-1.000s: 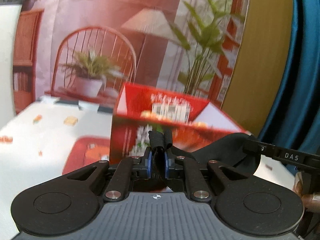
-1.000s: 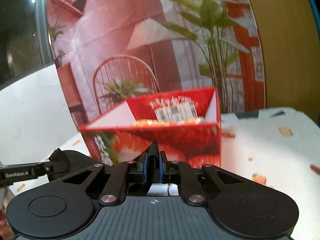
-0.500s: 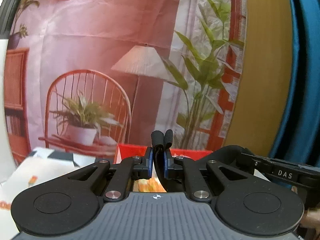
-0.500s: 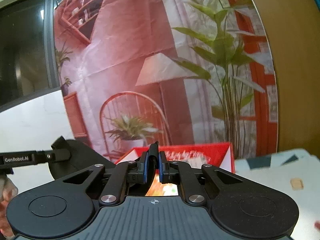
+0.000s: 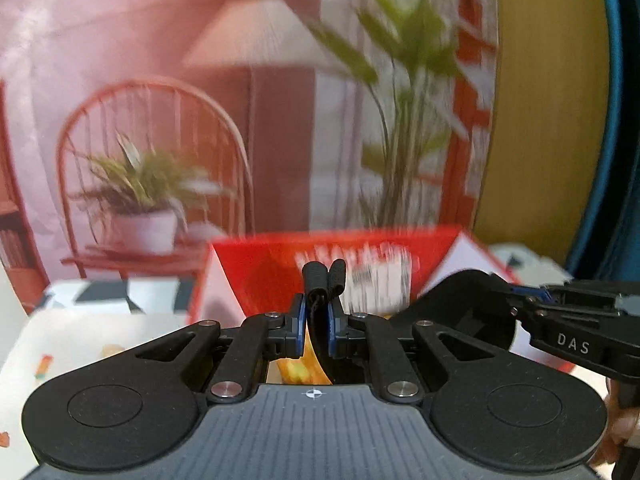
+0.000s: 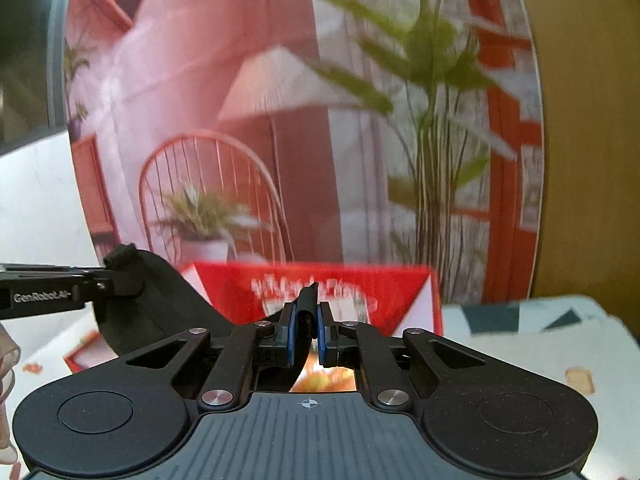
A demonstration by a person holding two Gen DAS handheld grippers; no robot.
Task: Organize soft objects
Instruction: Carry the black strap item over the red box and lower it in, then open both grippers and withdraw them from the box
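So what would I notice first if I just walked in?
Probably the bright red box standing open on the table, right ahead of both grippers. Then the black cloth: the left gripper and the right gripper each pinch one end of it. Behind hangs a big picture of a chair and plants.

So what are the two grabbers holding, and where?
One black soft fabric piece stretched between them. The left gripper pinches a folded edge at one end; the right gripper pinches the edge at the other end.
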